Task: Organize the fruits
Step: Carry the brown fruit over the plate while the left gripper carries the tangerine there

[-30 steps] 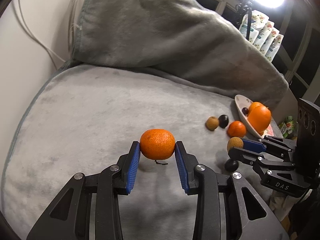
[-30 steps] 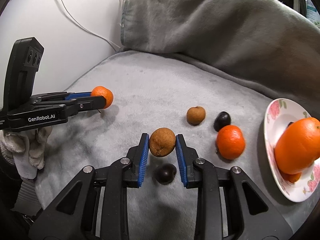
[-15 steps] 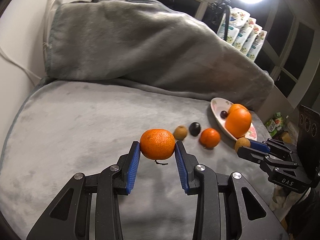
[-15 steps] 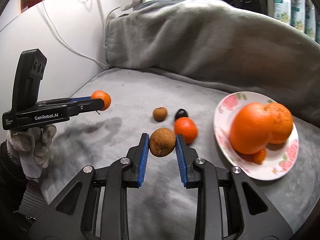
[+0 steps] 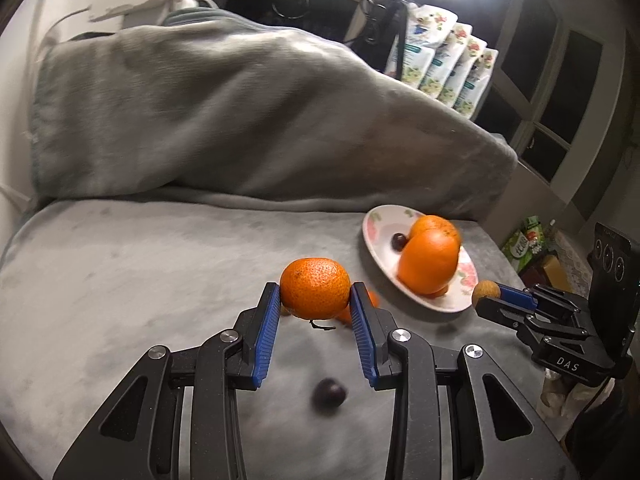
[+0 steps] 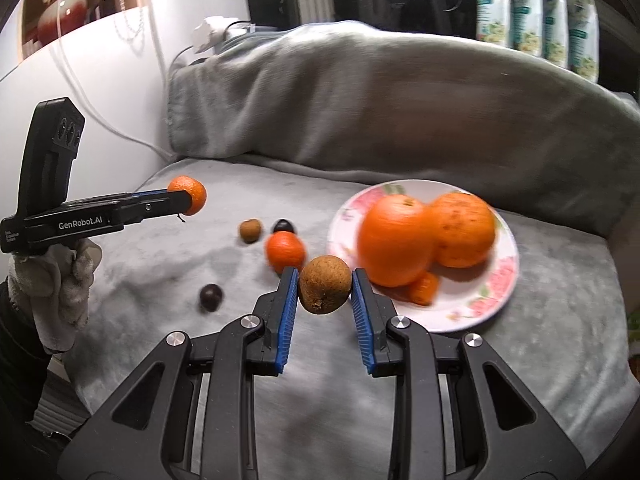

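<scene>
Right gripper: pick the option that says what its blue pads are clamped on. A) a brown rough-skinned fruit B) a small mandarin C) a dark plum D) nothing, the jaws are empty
A: in the right wrist view the right gripper pinches a brown rough-skinned fruit between its pads, held above the grey blanket, while the mandarin sits in the left gripper.

Count: 2 big oranges point(image 6: 394, 240) on 1 plate point(image 6: 472, 312); 3 mandarins point(image 6: 285, 251) plus a partly hidden orange piece on the plate; 2 brown fruits point(image 6: 324, 284); 3 dark round fruits point(image 6: 211, 297); 4 packets point(image 6: 532, 12) behind.
</scene>
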